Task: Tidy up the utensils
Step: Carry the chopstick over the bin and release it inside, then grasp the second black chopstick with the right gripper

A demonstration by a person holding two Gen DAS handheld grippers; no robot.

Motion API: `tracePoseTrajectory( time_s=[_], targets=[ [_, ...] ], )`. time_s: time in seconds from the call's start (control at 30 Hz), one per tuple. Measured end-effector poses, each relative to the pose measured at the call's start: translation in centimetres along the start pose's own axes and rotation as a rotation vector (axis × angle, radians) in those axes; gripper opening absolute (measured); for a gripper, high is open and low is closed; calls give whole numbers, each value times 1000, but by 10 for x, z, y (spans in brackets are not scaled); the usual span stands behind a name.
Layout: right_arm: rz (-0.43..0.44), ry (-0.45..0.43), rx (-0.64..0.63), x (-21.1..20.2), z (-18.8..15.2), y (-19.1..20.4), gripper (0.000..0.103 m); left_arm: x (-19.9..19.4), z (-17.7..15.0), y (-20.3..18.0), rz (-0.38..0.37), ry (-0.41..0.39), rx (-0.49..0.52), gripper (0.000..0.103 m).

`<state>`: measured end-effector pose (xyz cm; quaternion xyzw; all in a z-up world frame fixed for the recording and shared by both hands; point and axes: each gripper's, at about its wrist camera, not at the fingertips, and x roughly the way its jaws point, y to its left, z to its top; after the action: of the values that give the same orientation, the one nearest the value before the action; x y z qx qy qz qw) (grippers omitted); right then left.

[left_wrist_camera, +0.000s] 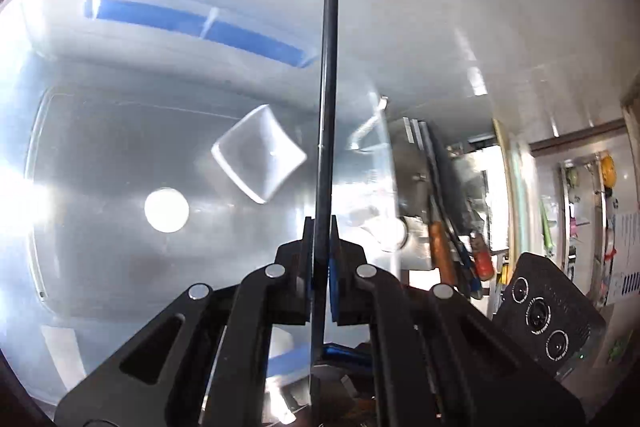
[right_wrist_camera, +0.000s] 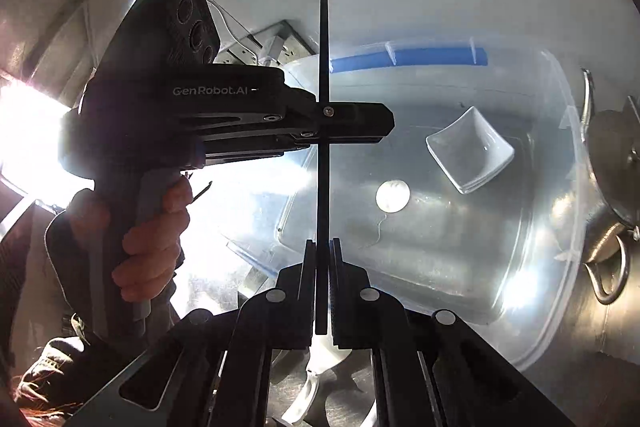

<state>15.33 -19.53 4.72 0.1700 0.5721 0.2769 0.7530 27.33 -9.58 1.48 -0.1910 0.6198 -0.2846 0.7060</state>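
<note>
Here both tools clamp one black chopstick (right_wrist_camera: 322,131); the right tool (right_wrist_camera: 321,247) pinches its lower end, the left tool (right_wrist_camera: 352,125) crosses it higher up, above the clear plastic bin (right_wrist_camera: 560,131); uneven pulls could snap or twist it loose, dropping it beside the small white dish (right_wrist_camera: 470,151) or outside the bin; farther off, "GenRobot.AI" reads on the left tool's body.

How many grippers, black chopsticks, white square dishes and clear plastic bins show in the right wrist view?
Grippers: 2 (left gripper, right gripper)
Black chopstick: 1
White square dish: 1
Clear plastic bin: 1
Total: 5
</note>
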Motion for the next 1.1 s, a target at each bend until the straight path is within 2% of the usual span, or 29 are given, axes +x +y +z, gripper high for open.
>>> tracePoseTrajectory(
  time_s=[0.1, 0.2, 0.23, 0.33, 0.43, 0.53, 0.6, 0.63, 0.67, 0.7, 0.73, 0.8, 0.87, 0.97, 1.03, 1.1],
  targets=[
    [13, 98, 92, 49, 17, -22, 8, 34, 16, 45, 66, 109, -69, 4],
    [-59, 187, 138, 82, 22, -37, 7, 66, 20, 69, 88, 209, -92, 5],
    [-73, 212, 152, 88, 20, -39, 3, 74, 19, 72, 102, 231, -93, 5],
    [-99, 264, 179, 100, 17, -47, 2, 99, 12, 80, 123, 315, -104, 5],
    [-105, 247, 190, 89, 16, -46, 4, 109, 5, 81, 178, 363, -80, 5],
    [-143, 177, 151, 57, 10, -39, 5, 98, 4, 66, 256, 318, -7, 5],
    [-147, 106, 111, 20, -3, -29, 8, 76, 1, 49, 295, 247, 75, 9],
    [-150, 64, 89, -2, -14, -24, 18, 62, -3, 36, 293, 205, 121, 24],
    [-151, 20, 69, -24, -28, -19, 26, 46, -10, 22, 284, 158, 164, 53],
    [-149, -23, 49, -47, -45, -14, 42, 26, -20, 7, 269, 97, 211, 68],
    [-158, -61, 27, -67, -64, -10, 45, 5, -32, -8, 246, 23, 263, 80],
    [-195, -88, -9, -91, -107, -6, 45, -33, -62, -33, 203, -94, 338, 80],
    [-262, -55, 0, -87, -145, -5, 45, -58, -91, -51, 104, -140, 361, 81],
    [-376, 90, 66, -47, -203, -30, 45, -63, -130, -70, -21, -124, 373, 83],
    [-387, 175, 108, -16, -235, -46, 44, -54, -150, -75, -40, -95, 368, 83],
    [-372, 216, 109, 0, -251, -47, 44, -34, -167, -80, -40, -55, 339, 83]
  ],
)
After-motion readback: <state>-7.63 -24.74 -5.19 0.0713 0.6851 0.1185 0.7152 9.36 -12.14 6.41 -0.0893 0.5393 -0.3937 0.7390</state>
